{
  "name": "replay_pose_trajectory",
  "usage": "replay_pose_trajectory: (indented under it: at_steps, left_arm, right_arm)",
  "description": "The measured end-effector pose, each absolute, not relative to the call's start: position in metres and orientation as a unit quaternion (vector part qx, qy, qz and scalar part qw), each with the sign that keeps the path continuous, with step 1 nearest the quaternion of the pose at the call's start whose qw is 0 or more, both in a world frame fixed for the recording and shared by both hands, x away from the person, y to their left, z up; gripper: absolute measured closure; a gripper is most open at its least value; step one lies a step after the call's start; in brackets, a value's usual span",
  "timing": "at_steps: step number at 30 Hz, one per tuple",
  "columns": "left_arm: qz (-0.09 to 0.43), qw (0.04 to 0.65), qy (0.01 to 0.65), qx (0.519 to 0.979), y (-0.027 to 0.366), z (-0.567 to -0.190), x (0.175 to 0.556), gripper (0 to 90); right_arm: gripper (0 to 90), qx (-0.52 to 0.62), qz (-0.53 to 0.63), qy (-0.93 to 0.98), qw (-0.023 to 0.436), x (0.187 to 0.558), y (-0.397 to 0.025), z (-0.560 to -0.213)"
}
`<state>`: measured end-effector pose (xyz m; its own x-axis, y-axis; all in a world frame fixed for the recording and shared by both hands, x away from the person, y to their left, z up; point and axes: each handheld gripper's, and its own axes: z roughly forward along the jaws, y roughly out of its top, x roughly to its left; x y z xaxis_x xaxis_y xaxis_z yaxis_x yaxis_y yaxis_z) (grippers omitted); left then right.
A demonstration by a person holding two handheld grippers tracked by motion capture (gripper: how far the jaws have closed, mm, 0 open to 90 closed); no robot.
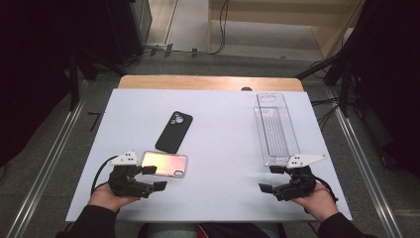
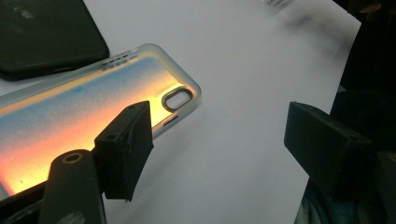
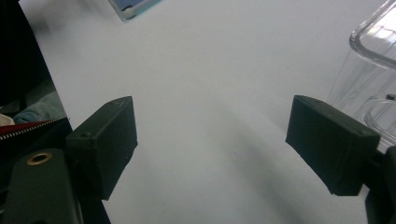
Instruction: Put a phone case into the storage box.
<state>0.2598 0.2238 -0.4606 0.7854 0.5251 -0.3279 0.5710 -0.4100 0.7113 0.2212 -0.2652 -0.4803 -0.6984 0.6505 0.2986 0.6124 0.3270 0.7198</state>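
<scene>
While the left gripper [image 1: 154, 177] rests low at the near left of the white table [image 1: 223, 163], its jaws stand wide apart with nothing between them. Its far jaw sits just at the short edge of an iridescent phone case [image 1: 164, 164], which lies flat on the table; in the left gripper view that jaw overlaps the case's [image 2: 88, 116] glowing orange and blue back, near the camera cutout, though whether it touches cannot be told. Just beyond the case lies a black phone [image 1: 174, 131], face down with its camera cluster toward the far edge. Well to the right, a clear plastic tray [image 1: 274, 128] runs lengthwise away from the person. At its near end is the right gripper [image 1: 271, 178], jaws likewise spread and empty over bare table, with the tray's [image 3: 373, 60] transparent wall just beside one jaw in the right gripper view.
</scene>
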Motion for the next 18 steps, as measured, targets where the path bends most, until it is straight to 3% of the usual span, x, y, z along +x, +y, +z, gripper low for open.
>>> replay_pose_trajectory:
  at_steps: [18]
  left_arm:
    - [-0.026,0.431,0.332,0.839,0.2261,-0.4606,0.2584,23.5]
  right_arm:
    - [14.5,0.385,0.429,0.817,0.02,0.2206,-0.263,-0.4789]
